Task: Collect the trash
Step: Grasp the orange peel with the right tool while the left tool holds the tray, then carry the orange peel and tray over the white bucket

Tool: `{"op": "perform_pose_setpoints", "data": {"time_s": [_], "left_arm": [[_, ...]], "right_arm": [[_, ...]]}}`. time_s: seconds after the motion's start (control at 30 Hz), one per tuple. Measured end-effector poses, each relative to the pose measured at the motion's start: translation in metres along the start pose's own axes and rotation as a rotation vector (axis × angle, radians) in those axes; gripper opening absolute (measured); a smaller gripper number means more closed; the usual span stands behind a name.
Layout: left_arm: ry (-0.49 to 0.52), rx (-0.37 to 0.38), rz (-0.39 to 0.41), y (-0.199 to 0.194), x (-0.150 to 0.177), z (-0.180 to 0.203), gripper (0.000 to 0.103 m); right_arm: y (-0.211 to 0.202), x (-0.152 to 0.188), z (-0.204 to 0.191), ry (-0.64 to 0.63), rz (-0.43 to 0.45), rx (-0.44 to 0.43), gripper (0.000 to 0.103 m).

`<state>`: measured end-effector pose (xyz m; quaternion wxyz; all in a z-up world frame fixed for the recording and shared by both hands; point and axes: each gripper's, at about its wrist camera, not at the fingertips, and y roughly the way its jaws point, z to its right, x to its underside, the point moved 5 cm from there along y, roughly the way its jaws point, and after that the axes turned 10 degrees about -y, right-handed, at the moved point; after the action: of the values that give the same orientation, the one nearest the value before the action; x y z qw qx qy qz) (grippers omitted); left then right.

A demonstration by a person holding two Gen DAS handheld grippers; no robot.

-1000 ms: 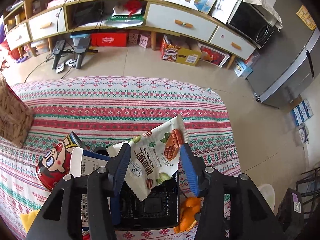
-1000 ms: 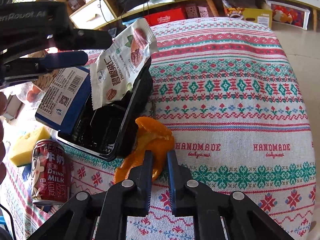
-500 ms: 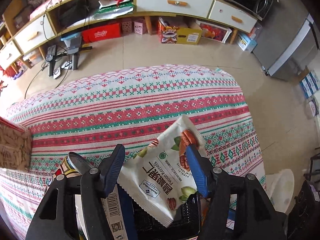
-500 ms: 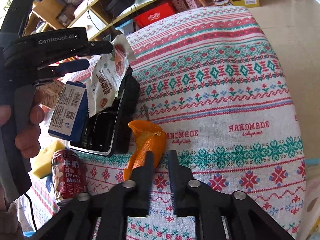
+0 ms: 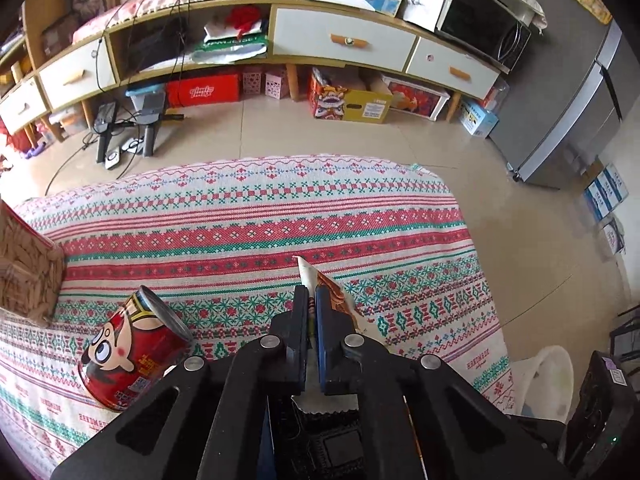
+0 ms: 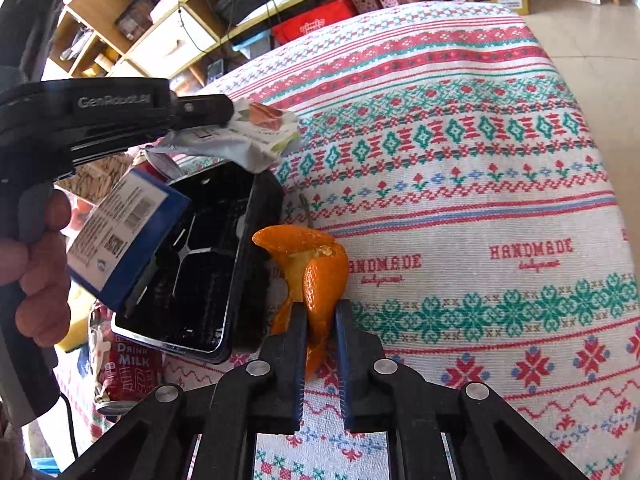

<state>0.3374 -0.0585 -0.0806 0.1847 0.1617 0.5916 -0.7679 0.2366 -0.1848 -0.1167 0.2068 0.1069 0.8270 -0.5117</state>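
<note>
Left gripper pitched steeply down, jaws just snapped closed and pinching a snack wrapper flat between the pads; a bare hand wraps its handle at far left of the right wrist view. Right gripper also angled down, jaws just narrowed, clamping orange peel.

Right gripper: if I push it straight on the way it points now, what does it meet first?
The orange peel, already between the jaws of the right gripper. Beyond it, probably the patterned tablecloth, with the black tray just to the left; depth is unclear.
</note>
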Motion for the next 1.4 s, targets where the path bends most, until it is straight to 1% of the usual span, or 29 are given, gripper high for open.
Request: {"op": "perform_pose_setpoints", "data": {"time_s": [0.17, 0.3, 0.4, 0.5, 0.57, 0.67, 0.8, 1.0, 1.13, 1.2, 1.33, 1.4], "left_arm": [[-0.071, 0.038, 0.075, -0.033, 0.002, -0.010, 0.003], [-0.127, 0.076, 0.099, -0.052, 0.012, -0.020, 0.002], [-0.163, 0.125, 0.122, -0.068, 0.024, -0.023, 0.002], [-0.167, 0.149, 0.145, -0.082, 0.039, -0.021, 0.002], [-0.175, 0.177, 0.146, -0.089, 0.050, -0.018, 0.002], [-0.167, 0.182, 0.147, -0.095, 0.063, -0.011, 0.002], [-0.139, 0.223, 0.142, -0.107, 0.079, 0.010, 0.002], [-0.071, 0.309, 0.122, -0.118, 0.103, 0.061, 0.002], [-0.028, 0.369, 0.066, -0.109, 0.125, 0.103, 0.002], [-0.006, 0.391, 0.042, -0.103, 0.137, 0.125, 0.002], [0.030, 0.422, -0.014, -0.086, 0.158, 0.166, 0.002], [0.059, 0.425, -0.041, -0.076, 0.167, 0.187, 0.002]], "right_arm": [[-0.011, 0.004, 0.006, 0.011, 0.011, 0.025, 0.010], [-0.025, 0.008, 0.012, 0.019, 0.029, 0.025, 0.010], [-0.034, 0.010, 0.016, 0.028, 0.039, 0.025, 0.010], [-0.048, 0.015, 0.021, 0.043, 0.061, 0.016, 0.010], [-0.055, 0.015, 0.022, 0.039, 0.076, 0.022, 0.010], [-0.063, 0.019, 0.022, 0.031, 0.083, 0.035, 0.010], [-0.078, 0.022, 0.021, 0.024, 0.098, 0.034, 0.010], [-0.127, 0.030, 0.035, 0.031, 0.168, 0.056, 0.010], [-0.174, 0.036, 0.058, 0.058, 0.231, 0.110, 0.010], [-0.197, 0.041, 0.072, 0.082, 0.263, 0.117, 0.010], [-0.226, 0.054, 0.097, 0.126, 0.290, 0.128, 0.010], [-0.236, 0.064, 0.110, 0.152, 0.293, 0.155, 0.010]]}}
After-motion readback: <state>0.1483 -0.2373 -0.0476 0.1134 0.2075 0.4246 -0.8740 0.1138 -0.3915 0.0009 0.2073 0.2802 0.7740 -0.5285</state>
